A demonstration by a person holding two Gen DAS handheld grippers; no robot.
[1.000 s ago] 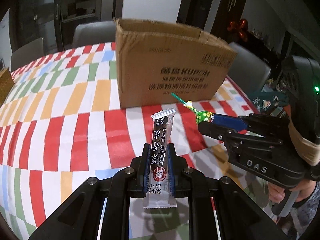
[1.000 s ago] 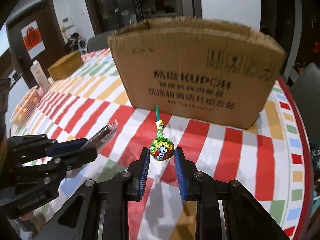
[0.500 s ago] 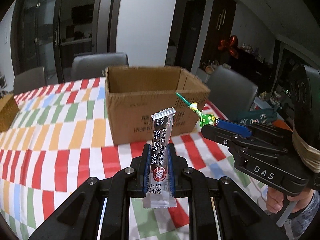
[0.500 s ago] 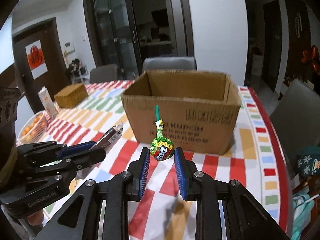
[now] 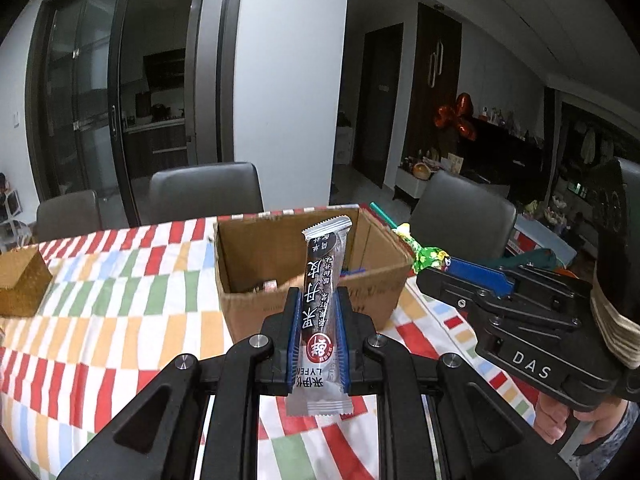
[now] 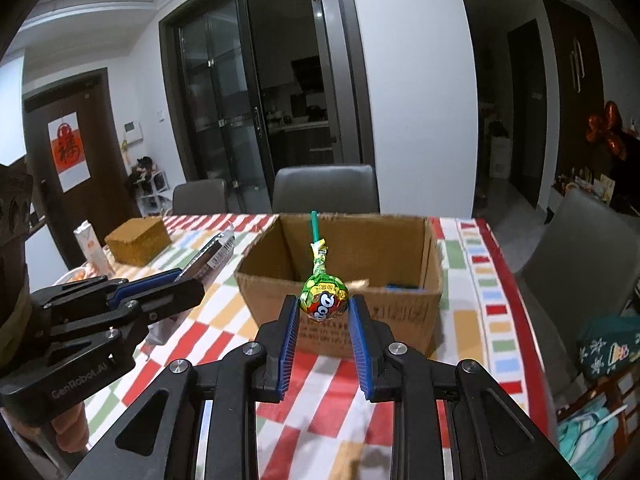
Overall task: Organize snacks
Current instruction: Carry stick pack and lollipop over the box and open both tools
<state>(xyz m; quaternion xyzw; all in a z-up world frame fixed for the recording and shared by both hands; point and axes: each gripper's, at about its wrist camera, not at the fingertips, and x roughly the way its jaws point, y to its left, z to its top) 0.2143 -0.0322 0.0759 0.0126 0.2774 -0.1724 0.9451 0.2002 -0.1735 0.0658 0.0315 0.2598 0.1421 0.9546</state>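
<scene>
- L gripper clamped on dark snack bar, upright
- R gripper clamped on lollipop, stick up
- both above table, before open cardboard box

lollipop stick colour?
Green; the lollipop stick shows best in the right wrist view, above the cardboard box.

Left gripper and right gripper side by side (fingers clamped), angled downward.

"DAS" stands on the right gripper, right of the left claw. "GenRobot.AI" marks the left gripper. "LYFEN" shows on the snack bar.
</scene>
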